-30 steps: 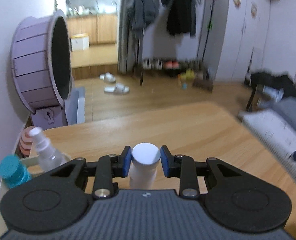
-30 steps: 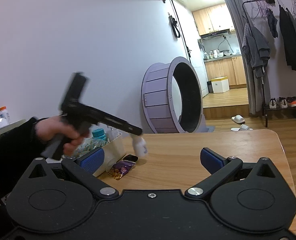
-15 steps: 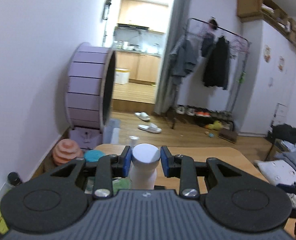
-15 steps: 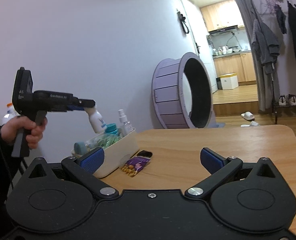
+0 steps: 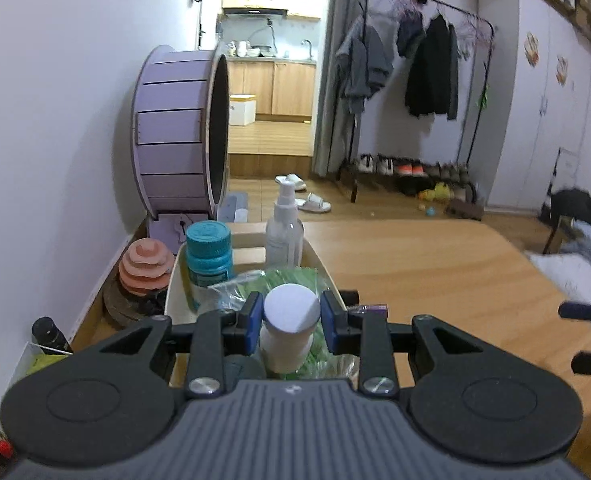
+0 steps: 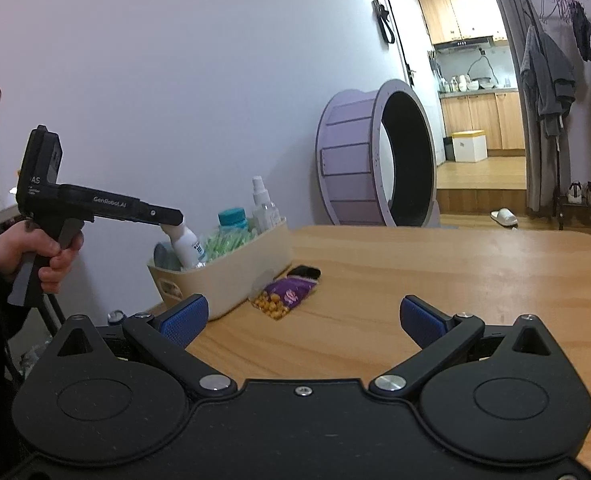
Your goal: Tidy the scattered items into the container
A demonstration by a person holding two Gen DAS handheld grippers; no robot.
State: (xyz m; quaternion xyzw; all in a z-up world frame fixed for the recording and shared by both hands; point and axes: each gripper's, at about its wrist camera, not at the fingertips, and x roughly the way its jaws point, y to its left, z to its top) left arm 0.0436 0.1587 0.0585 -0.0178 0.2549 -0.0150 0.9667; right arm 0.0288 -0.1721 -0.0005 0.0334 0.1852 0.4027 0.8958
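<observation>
My left gripper (image 5: pixel 291 322) is shut on a small white bottle (image 5: pixel 289 332) by its neck. It holds the bottle over the near end of the cream basket (image 5: pixel 173 280). In the right wrist view the white bottle (image 6: pixel 187 246) hangs tilted with its base just inside the cream basket (image 6: pixel 231 280), under the left gripper (image 6: pixel 171 220). The basket holds a teal-capped bottle (image 5: pixel 208 254), a clear spray bottle (image 5: pixel 284 232) and a green packet (image 5: pixel 279 280). My right gripper (image 6: pixel 301 318) stands open above the table, empty.
A purple snack bag (image 6: pixel 285 294) and a small black object (image 6: pixel 304 271) lie on the wooden table (image 6: pixel 435 272) beside the basket. A large purple wheel (image 6: pixel 371 152) stands on the floor behind. A hand (image 6: pixel 39 250) holds the left gripper's handle.
The left gripper carried the white bottle from above the table's middle back over the basket and lowered it, so its base now dips inside the near end. The right gripper stayed open.
</observation>
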